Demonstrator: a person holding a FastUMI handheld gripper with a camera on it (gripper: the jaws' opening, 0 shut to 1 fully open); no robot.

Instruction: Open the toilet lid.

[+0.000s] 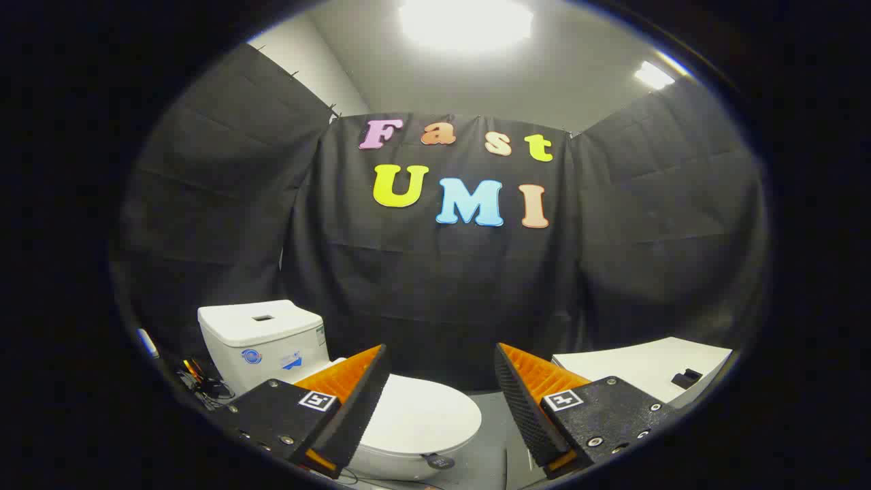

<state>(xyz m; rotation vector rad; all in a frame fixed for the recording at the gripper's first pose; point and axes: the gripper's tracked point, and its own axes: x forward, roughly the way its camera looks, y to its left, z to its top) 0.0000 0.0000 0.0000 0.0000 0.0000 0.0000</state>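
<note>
The gripper is being held wide open and empty above the closed toilet lid, just ahead. The lid is judged rigid, smooth, slippery; its front edge is being favoured for lifting.

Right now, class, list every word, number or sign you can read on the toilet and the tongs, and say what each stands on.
Stickers on the toilet tank: too small to read.
Square markers on the fingers: black-and-white patterns, no readable word.
The tongs stand open, with the shut toilet lid just ahead of them.
</note>
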